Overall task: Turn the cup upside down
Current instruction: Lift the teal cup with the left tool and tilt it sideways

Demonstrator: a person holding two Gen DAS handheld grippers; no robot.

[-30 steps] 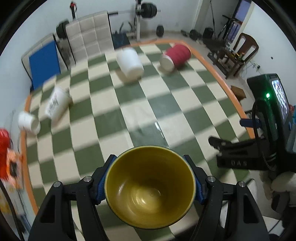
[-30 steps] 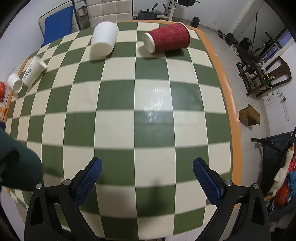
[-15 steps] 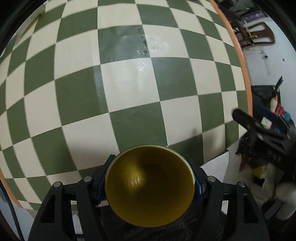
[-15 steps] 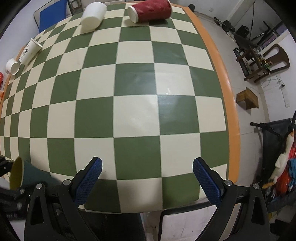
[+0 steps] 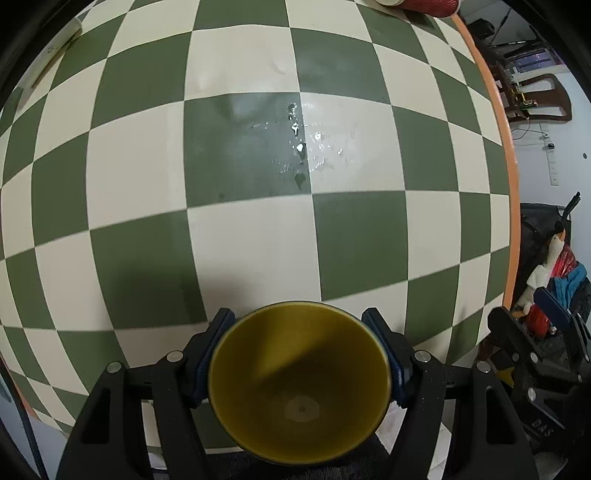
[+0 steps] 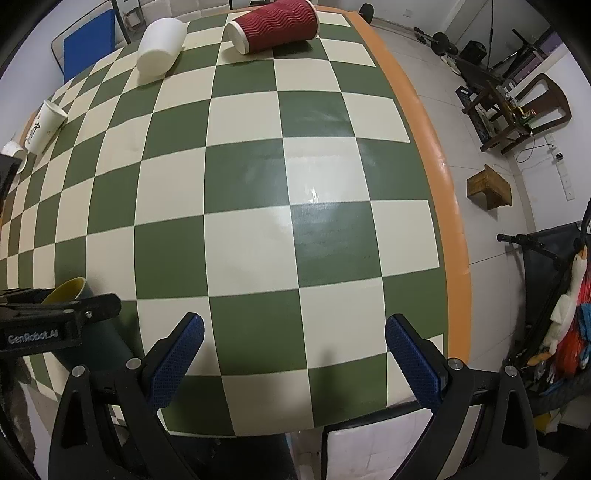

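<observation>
While the left hand-held gripper (image 5: 299,363) clamps its blue pads against both sides of the cup (image 5: 298,380), the cup's yellow inside faces the camera and its mouth points out over the near edge of the green-and-cream checkered surface (image 5: 251,258), which has a wet patch (image 5: 301,147) toward its middle. From the right wrist view the same cup (image 6: 68,290) shows at the surface's near left corner, tilted, with a paper cup (image 6: 42,127) lying by the left edge, a white cup (image 6: 160,46) and a red ribbed cup (image 6: 275,26) on their sides along the far edge, and the right hand-held gripper (image 6: 293,362) spread wide over the near edge, holding nothing.
</observation>
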